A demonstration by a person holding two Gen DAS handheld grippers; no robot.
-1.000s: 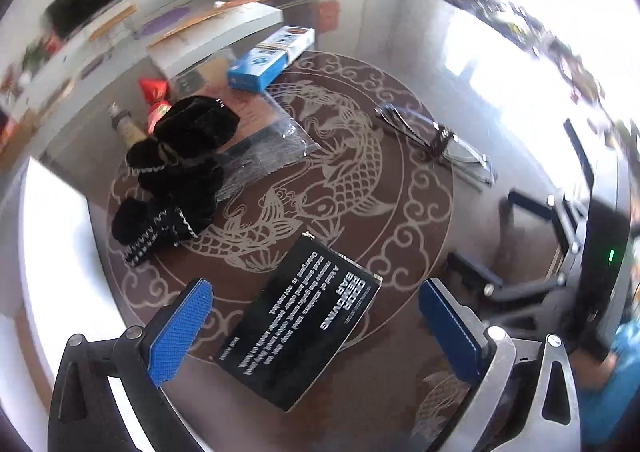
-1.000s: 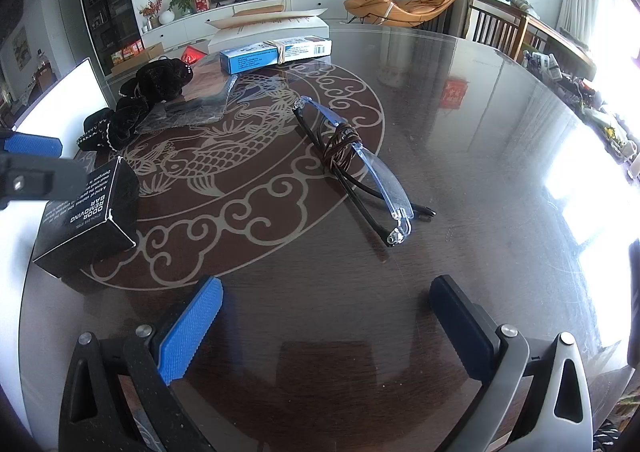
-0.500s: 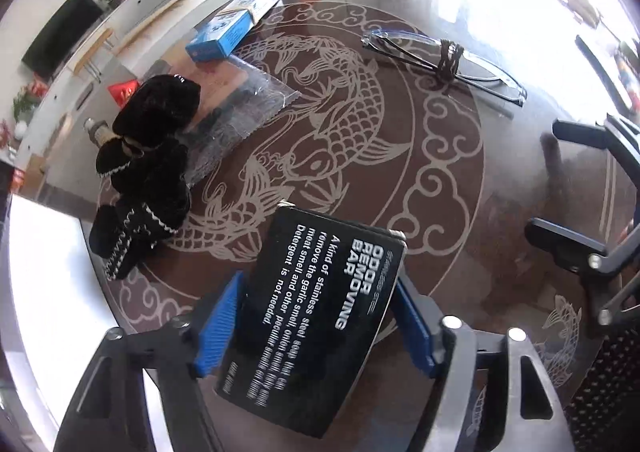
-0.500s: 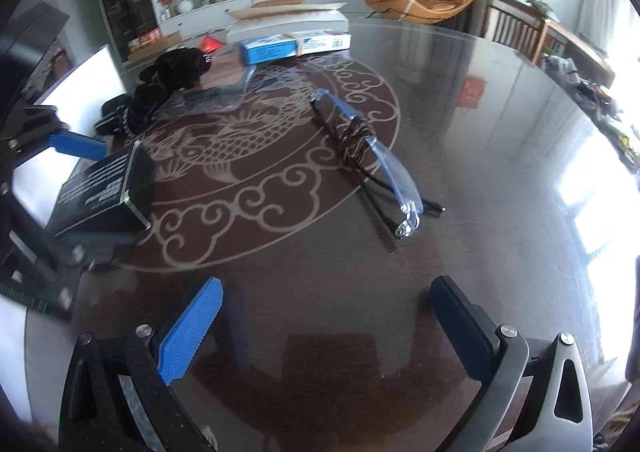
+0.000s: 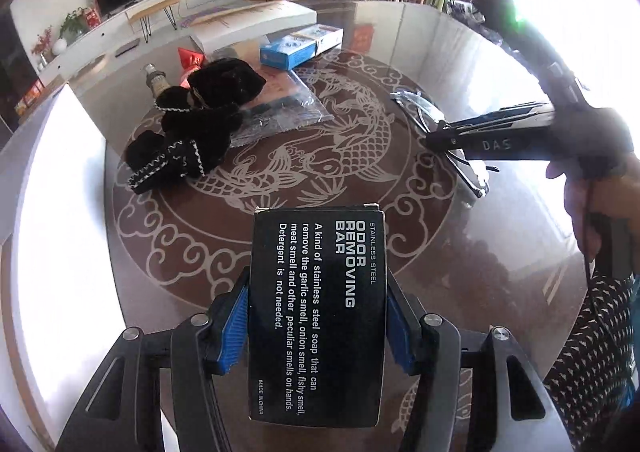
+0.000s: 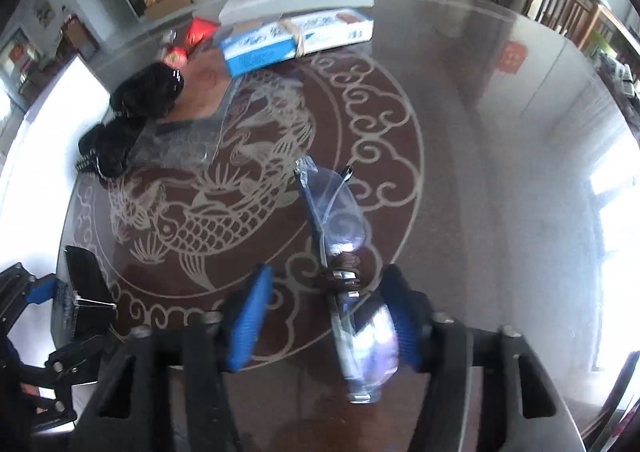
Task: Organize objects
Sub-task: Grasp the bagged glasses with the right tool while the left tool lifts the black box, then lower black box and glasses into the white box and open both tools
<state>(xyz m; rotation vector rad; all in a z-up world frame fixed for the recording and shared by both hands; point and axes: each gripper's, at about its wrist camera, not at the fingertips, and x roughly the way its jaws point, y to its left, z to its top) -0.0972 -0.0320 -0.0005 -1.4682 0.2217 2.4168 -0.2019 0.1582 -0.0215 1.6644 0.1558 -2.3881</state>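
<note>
- The left wrist view shows the left gripper [image 5: 316,328] with its blue pads pressed on both long sides of the black box [image 5: 318,316], jaws closing on it above the round table [image 5: 500,252]; the box's print is readable only here.
- The right wrist view shows the right gripper [image 6: 326,316] with jaws closing around the folded glasses [image 6: 340,252]; the pads are not plainly touching them, and motion blur hides the contact.
- In the left view the glasses are mostly hidden behind the right gripper's body.
- Both views show black fabric [image 5: 192,128], a clear bag [image 5: 280,108] and a blue box [image 5: 300,46] at the table's far side.
</note>
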